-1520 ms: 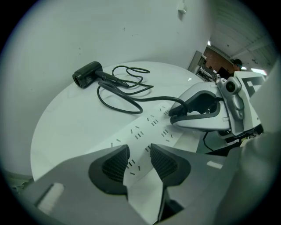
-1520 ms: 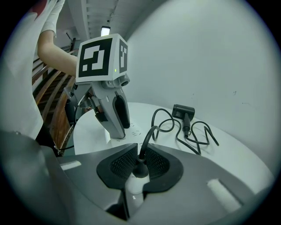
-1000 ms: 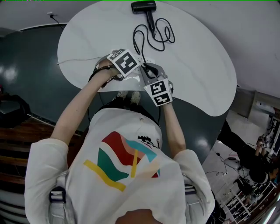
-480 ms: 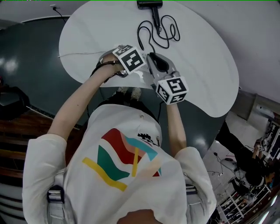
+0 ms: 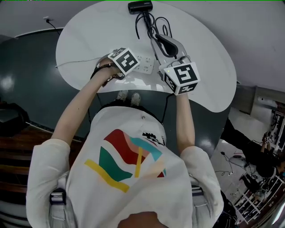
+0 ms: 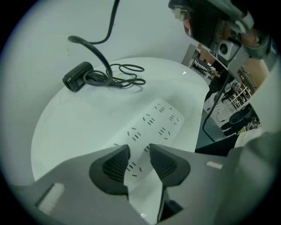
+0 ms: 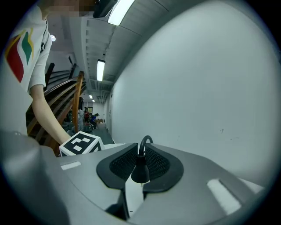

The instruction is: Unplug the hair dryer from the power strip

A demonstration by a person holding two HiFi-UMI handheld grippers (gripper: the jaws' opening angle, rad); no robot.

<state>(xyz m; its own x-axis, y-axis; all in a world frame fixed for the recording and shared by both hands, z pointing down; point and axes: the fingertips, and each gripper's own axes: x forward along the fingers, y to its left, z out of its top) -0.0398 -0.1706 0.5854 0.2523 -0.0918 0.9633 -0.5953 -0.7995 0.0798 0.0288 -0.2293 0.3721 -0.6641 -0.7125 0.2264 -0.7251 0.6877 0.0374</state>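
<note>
Table (image 5: 209,75): right gripper (image 7: 139,151) lifted plug (image 7: 137,169) off power strip (image 6: 153,125).

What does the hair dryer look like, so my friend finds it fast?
Look at the big white table. At its far edge by the wall lies the hair dryer: chunky and black with a loopy cord, unlike the flat white power strip.

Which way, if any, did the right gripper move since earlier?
Yes: right gripper, shut on the black plug, has lifted off the white power strip, up-right in the head view.
</note>
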